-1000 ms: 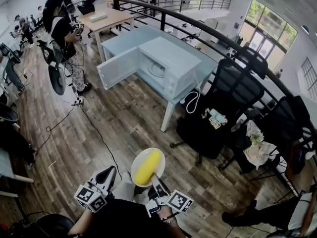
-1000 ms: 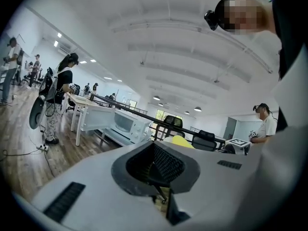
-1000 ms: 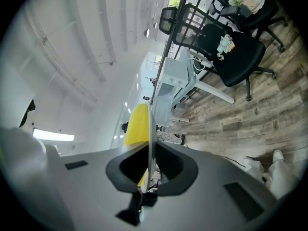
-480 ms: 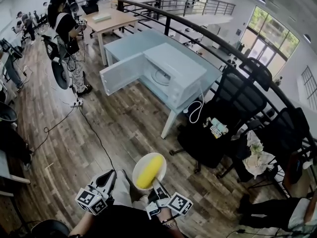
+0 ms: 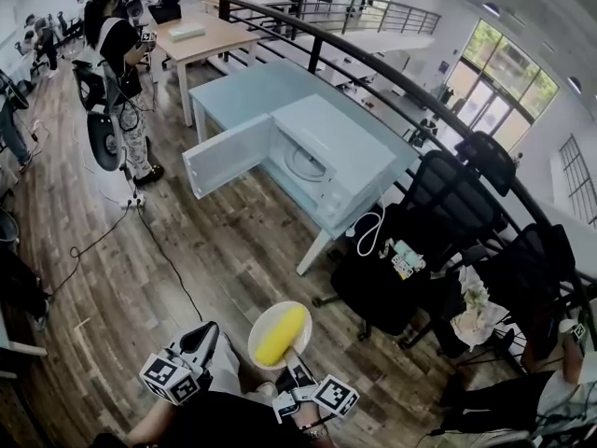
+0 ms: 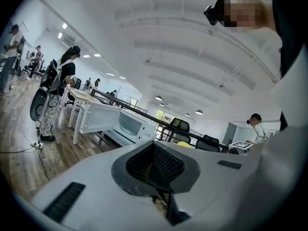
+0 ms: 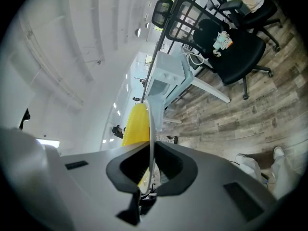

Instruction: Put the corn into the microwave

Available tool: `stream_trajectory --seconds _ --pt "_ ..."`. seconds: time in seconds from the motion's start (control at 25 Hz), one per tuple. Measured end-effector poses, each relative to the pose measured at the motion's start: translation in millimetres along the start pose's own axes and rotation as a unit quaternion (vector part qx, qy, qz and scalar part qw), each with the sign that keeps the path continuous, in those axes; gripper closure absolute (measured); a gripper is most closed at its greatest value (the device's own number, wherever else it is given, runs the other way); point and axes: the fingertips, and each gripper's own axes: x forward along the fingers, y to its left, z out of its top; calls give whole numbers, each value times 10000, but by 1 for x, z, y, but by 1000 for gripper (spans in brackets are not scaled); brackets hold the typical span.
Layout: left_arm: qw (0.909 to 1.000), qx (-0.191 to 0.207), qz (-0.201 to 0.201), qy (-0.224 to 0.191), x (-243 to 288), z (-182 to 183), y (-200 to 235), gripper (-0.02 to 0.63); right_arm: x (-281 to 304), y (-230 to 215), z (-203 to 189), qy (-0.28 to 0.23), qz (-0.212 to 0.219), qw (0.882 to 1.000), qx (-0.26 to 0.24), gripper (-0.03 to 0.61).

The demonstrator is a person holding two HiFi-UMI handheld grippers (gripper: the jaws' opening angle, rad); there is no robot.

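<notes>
Nearest, at the carrier's waist, the right gripper (image 5: 291, 362) is clamped on the near rim of a white plate (image 5: 256, 342). The corn (image 5: 281, 335), one yellow cob, lies lengthwise on that plate, held out over the wooden floor (image 5: 187, 241). Just to its left the left gripper (image 5: 207, 330) hangs clear of the plate, its jaws pressed together on nothing. I'd call this the carrying step. The microwave (image 5: 328, 147) stands well ahead on a pale table (image 5: 242, 87), with its door (image 5: 227, 155) swung wide to the left and the cavity facing the carrier. The next move, as I read it, is to close the gap with the plate kept level, since a cob could roll. Then the plate has to come in to the right of that open door and slide straight into the opening. A black office chair (image 5: 438, 194) and a dangling white cable (image 5: 366, 227) crowd the table's right corner, so the left-hand line looks easier. The pinch itself shows only edge-on in the right gripper view — a thin white rim between the pads. I can't tell whether the cob sits loose. The carrier's own body cuts off the bottom of the head view, and only a pale ring shows on the cavity's floor. Beyond, a person (image 5: 117, 59) stands by another desk.
</notes>
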Motion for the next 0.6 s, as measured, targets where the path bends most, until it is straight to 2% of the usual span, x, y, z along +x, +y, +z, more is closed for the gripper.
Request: stream_trajectory --seconds 0.16,0.36,0.6 --pt "9999 -22 -154 -13 22 18 23 611 27 11 8 -138 -38 9999 -26 551" --pt "9993 63 -375 18 43 38 54 611 59 12 9 -308 -491 9983 108 551" --pt "9987 144 -485 19 48 57 102 611 108 28 1 -436 -430 9980 150 551"
